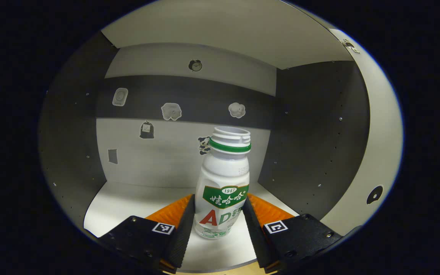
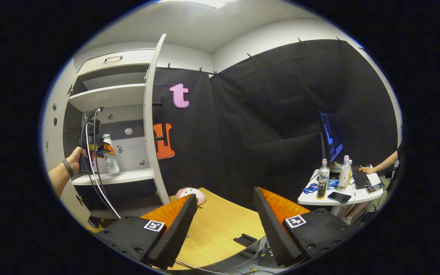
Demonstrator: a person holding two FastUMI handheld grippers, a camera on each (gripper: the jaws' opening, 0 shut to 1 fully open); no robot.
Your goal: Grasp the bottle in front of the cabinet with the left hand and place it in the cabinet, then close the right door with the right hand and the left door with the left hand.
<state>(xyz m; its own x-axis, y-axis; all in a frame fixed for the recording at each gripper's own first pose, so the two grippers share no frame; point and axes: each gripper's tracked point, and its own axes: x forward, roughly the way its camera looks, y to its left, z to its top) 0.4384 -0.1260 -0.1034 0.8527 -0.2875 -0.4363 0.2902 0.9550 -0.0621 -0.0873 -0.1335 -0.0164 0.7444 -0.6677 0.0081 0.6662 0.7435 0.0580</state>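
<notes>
- Left gripper (image 1: 219, 219) is clamping the bottle (image 1: 224, 183) low on its body, both fingers pressing its sides; bottle is standing upright, uncapped, green ring at neck.
- Bottle is sitting inside the cabinet (image 1: 311, 133), base looking to be on the white shelf (image 1: 128, 202), near the front edge; can't tell for sure if it's touching down.
- Stickers (image 1: 171, 111) are showing on the cabinet's back wall behind the bottle.
- In right gripper view, a hand (image 2: 75, 160) w/ a wristband is holding the left gripper at the shelf, bottle betw. its fingers.
- Right door (image 2: 152, 122) is standing open, edge-on.
- Right gripper (image 2: 225, 217) is hanging over the wooden table (image 2: 220, 225), jaws spread wide, nothing betw. them, well apart from the cabinet.
- Pink plush toy (image 2: 191, 194) is lying on the table near the door's foot.
- Far right: another person's hand is resting on a keyboard (image 2: 360, 178) at a small white desk w/ bottles, a phone and a monitor (image 2: 331, 139).
</notes>
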